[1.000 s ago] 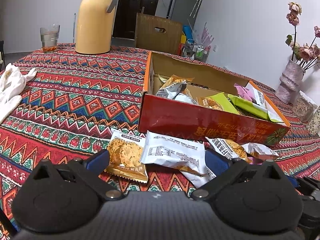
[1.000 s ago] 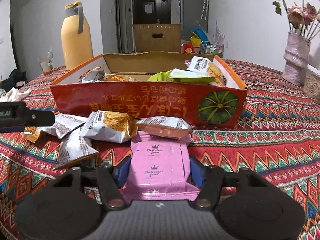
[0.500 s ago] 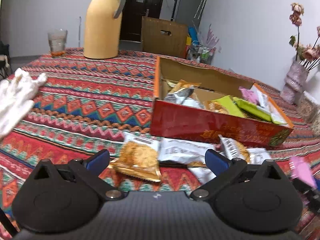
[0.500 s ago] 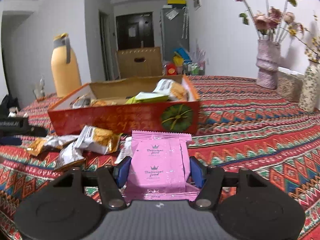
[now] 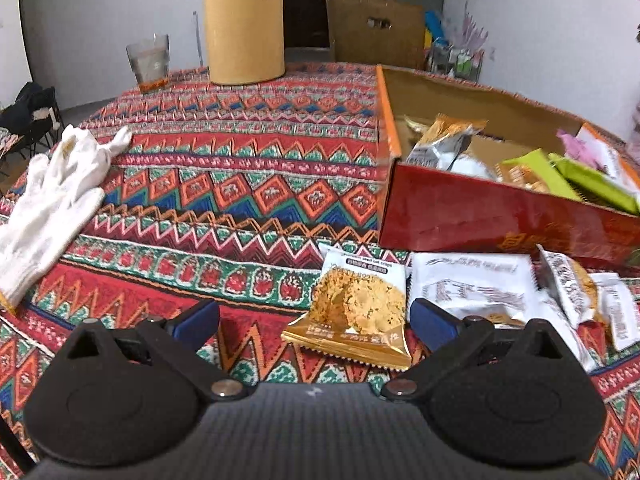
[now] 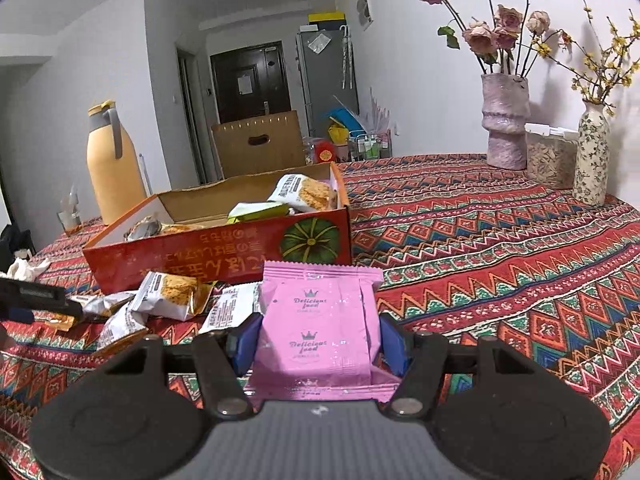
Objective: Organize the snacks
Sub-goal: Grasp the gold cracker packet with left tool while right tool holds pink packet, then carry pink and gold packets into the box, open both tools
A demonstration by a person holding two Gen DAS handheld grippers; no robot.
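The right gripper (image 6: 318, 346) squeezes a pink snack packet (image 6: 320, 320) by its two sides and holds it above the table (image 6: 500, 248). The packet looks light, soft and crinkly, so a gentle side hold should do. The left gripper (image 5: 314, 316) is open over the near edge, with a gold cracker packet (image 5: 354, 312) just past its fingers. Farther on, the red snack box (image 6: 200, 252) waits, half full.
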